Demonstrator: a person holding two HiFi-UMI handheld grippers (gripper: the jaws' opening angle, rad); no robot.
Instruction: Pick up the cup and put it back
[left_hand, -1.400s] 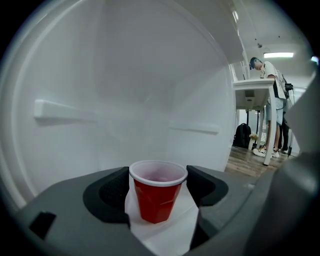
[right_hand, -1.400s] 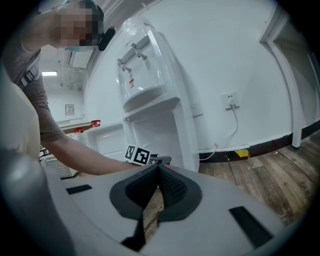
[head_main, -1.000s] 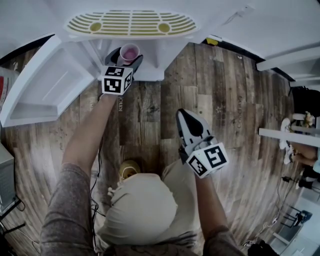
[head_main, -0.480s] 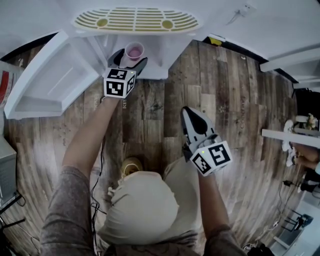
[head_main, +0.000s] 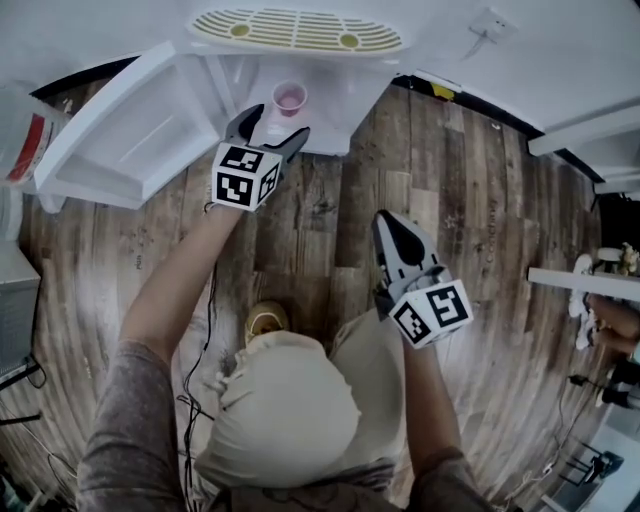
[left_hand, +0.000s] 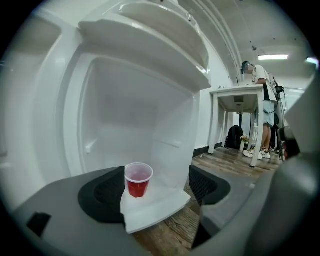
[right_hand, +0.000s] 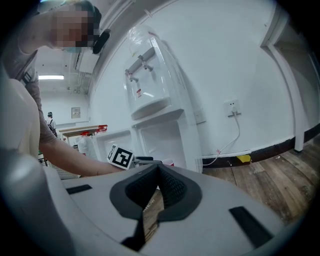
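Observation:
A small red cup (head_main: 290, 97) with a clear rim stands upright on the white floor of the open cabinet (left_hand: 155, 202) under the water dispenser. In the left gripper view the cup (left_hand: 138, 179) stands free, beyond the left pad. My left gripper (head_main: 270, 128) is open just in front of it, with nothing between the jaws. My right gripper (head_main: 385, 222) is shut and empty, held over the wooden floor near the person's knee; in its own view the right gripper (right_hand: 155, 172) has its pads together.
The cabinet door (head_main: 130, 130) hangs open to the left. The dispenser's drip tray (head_main: 295, 30) is above the cabinet. A wall socket (head_main: 490, 22) is on the right. A person (left_hand: 260, 100) stands by a white table (left_hand: 235, 92), with a backpack (left_hand: 232, 137) below.
The left gripper's jaws were around the cup; they have drawn back, and the cup now stands alone in the cabinet. The right gripper has hardly moved.

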